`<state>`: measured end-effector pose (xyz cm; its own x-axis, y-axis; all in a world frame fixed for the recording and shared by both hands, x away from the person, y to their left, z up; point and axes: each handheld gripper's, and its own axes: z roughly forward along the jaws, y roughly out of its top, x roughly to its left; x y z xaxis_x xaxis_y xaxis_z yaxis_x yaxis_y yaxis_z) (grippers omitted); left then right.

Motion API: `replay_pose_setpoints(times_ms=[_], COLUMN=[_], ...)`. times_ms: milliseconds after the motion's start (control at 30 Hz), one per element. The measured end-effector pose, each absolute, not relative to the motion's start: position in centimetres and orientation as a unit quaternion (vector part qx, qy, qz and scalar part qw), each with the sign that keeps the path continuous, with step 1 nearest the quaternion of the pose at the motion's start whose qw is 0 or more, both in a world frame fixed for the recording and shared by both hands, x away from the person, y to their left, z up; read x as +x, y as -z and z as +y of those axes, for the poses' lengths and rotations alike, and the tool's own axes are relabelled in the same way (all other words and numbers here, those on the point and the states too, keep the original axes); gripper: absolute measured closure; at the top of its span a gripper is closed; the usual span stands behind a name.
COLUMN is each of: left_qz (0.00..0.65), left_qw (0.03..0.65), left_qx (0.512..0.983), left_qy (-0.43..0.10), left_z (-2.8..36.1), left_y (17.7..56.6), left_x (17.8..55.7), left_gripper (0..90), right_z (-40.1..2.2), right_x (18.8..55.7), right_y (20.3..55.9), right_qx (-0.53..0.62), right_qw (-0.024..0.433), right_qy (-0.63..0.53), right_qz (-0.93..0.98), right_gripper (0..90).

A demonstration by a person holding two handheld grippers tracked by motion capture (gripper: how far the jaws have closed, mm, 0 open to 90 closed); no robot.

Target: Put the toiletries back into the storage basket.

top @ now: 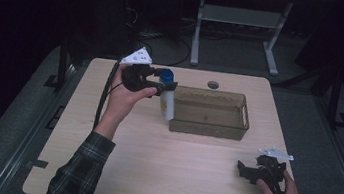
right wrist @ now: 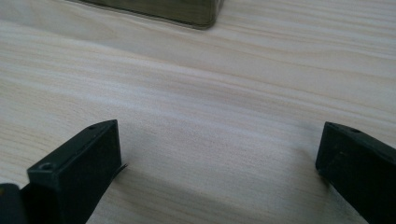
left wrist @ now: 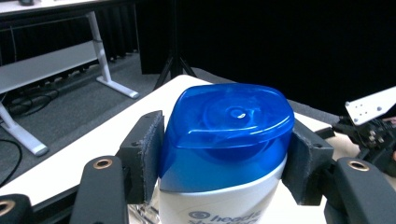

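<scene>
Blue-capped and white-bodied, the shampoo bottle [left wrist: 224, 154] sits pinched between my left fingers [left wrist: 142, 154], whose grey pads press on both sides of the cap in the left gripper view. In the high view the bottle [top: 167, 99] hangs upright in the upper middle of the frame, just left of the clear brown bin [top: 245, 119] and at its near-left corner, and I judge it lifted off the tabletop [top: 170, 172]. So the pickup looks done to me; what is left, as I read it, is carrying the bottle over the bin's wall and letting it go inside, where the bin looks bare. My left gripper [top: 161, 86] holds it from the side. My right gripper [top: 246, 171] rests low at the lower right of the frame, its fingers [right wrist: 77, 175] spread wide over bare wood, pinching nothing.
</scene>
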<state>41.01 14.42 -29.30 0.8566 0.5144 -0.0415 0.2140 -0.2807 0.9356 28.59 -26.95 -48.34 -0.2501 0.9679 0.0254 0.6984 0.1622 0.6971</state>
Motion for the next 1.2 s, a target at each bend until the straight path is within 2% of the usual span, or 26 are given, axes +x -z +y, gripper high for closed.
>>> replay_pose_setpoints(times_ms=[333,1200], left_qz=[0.228,0.236], left_qw=[0.551,0.518], left_qx=[0.79,0.811], left_qy=[-0.145,-0.139], left_z=[12.5,9.6], left_y=[29.2,34.0], left_x=[42.4,44.1], left_gripper=[37.4,37.4], right_z=[-26.9,-26.9], right_x=[28.6,28.6], right_y=[48.3,48.3], right_qx=[0.571,0.57], right_qw=[0.221,0.221], right_qy=[-0.305,-0.305], right_qz=[0.73,0.73], right_gripper=[0.0,0.0])
